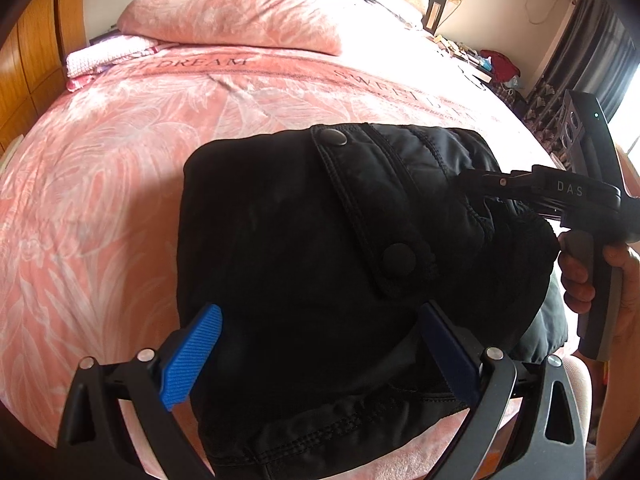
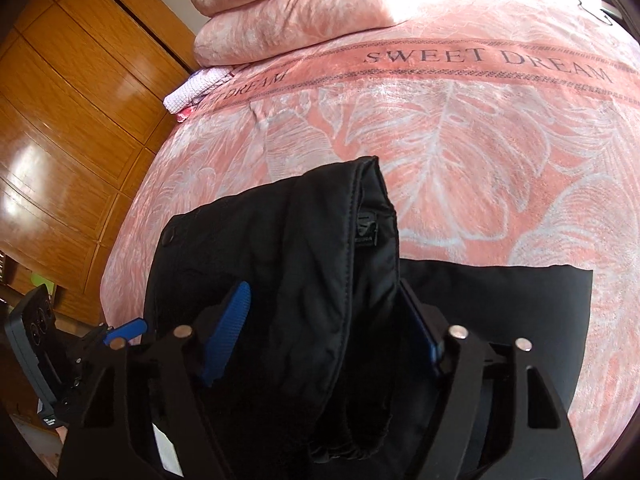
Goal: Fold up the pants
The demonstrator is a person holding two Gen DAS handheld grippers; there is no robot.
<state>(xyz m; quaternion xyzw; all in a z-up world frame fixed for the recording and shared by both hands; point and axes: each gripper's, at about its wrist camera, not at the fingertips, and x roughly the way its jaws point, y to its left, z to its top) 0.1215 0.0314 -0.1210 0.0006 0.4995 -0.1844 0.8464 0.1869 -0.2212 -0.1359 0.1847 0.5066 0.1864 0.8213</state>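
Black padded pants lie bunched on a pink bedspread, a snap flap facing up. My left gripper straddles their near end with jaws wide; the ribbed face of its left pad is bare, so it stands open. In the right wrist view my right gripper is shut on a thick raised fold of the pants, both blue pads against the fabric. A flat part of the pants stretches to the right on the bed. The right gripper also shows at the pants' right side, held by a hand.
Pink pillows are stacked at the head of the bed, with a folded white cloth beside them. A wooden wardrobe stands along the bed's left side. Clutter and dark curtains are at the far right.
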